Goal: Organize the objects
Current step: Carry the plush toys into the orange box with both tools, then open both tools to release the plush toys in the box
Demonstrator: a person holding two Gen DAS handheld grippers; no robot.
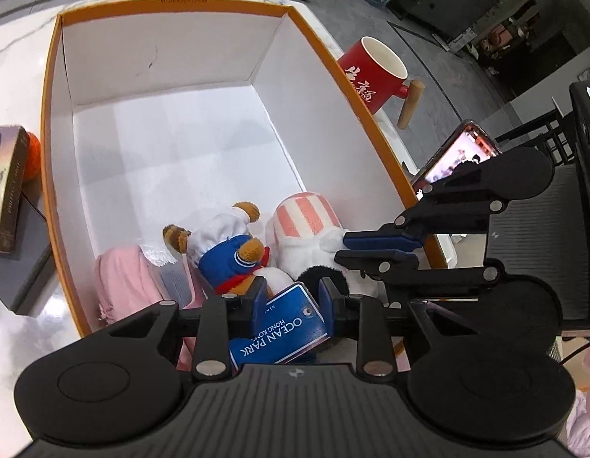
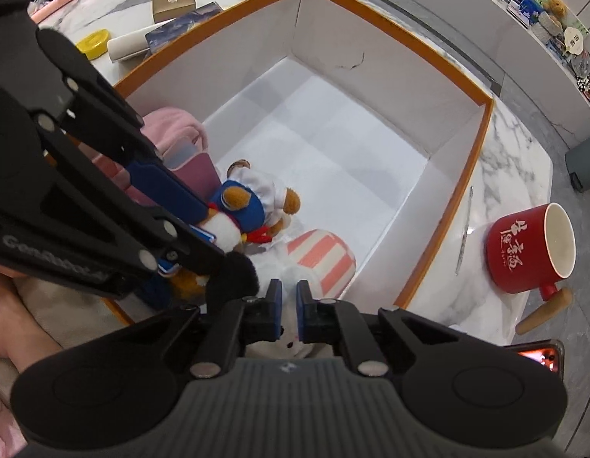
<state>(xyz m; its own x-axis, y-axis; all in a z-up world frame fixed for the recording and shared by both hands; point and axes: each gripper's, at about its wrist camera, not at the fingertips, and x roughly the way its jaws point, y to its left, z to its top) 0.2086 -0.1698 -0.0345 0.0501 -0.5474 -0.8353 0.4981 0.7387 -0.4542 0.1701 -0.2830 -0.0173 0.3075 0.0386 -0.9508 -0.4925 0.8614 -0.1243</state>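
Both pairs of jaws hang over the near end of a big box (image 1: 50, 87) with orange edges and white walls. On the left gripper (image 1: 291, 301) the jaws are squeezed on a blue tag (image 1: 279, 328) that says OCEAN PARK. On the right gripper (image 2: 289, 315) the jaws are nearly together, pinching a white plush toy (image 2: 291, 343) between them. A little teddy bear (image 1: 233, 248) in white and blue clothes lies in the near part of the box. Just right of it is a pink and white striped soft thing (image 1: 306, 215), and a pink bag (image 1: 123, 278) sits on its left. Outside the box, on the marble tabletop (image 2: 512, 160), a red mug (image 2: 524, 252) with a wooden handle stands to the right. A phone (image 1: 459, 152) with a lit screen is near it.
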